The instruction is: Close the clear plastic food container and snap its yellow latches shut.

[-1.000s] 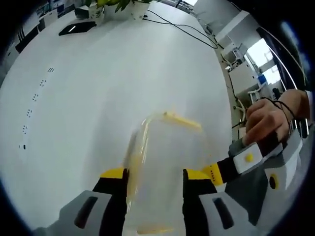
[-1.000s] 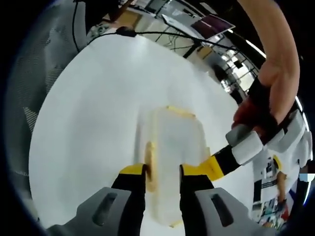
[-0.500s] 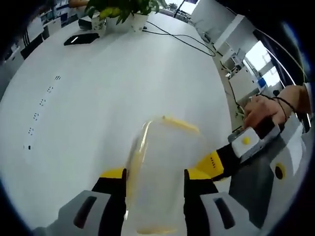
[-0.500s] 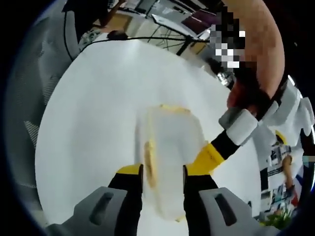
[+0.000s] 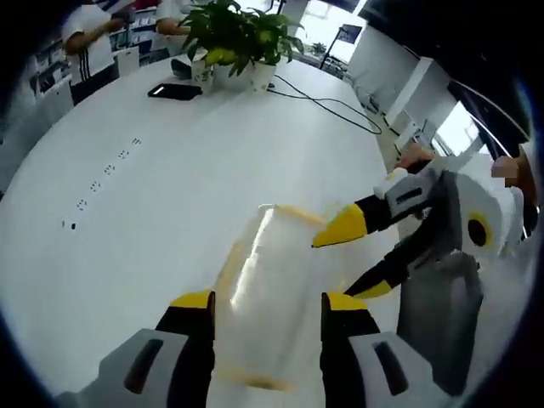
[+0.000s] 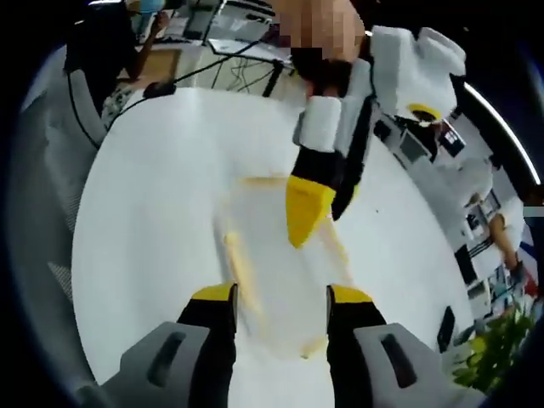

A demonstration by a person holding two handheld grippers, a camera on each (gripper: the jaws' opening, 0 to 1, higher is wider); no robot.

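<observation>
The clear plastic container (image 5: 270,280) with yellow latches lies on the white table (image 5: 127,212), seen between the spread jaws of my left gripper (image 5: 269,303). I cannot tell if those jaws touch it. My right gripper (image 5: 357,259) reaches in from the right, open, with one yellow fingertip (image 5: 338,229) at the container's far right corner. In the right gripper view the container (image 6: 272,246) lies beyond the parted jaws of my right gripper (image 6: 280,297). A yellow latch (image 6: 240,274) runs along its left side. My left gripper (image 6: 321,217) comes down from the top over the lid.
A potted plant (image 5: 238,38), a dark phone (image 5: 174,90) and a black cable (image 5: 331,106) sit at the table's far end. People stand beyond the table (image 5: 89,42). A seated person (image 6: 102,51) and desks lie past the table edge.
My right gripper's jaws have spread wider. In the right gripper view the left gripper has swung from the right side to above the container. Both cameras have tilted up.
</observation>
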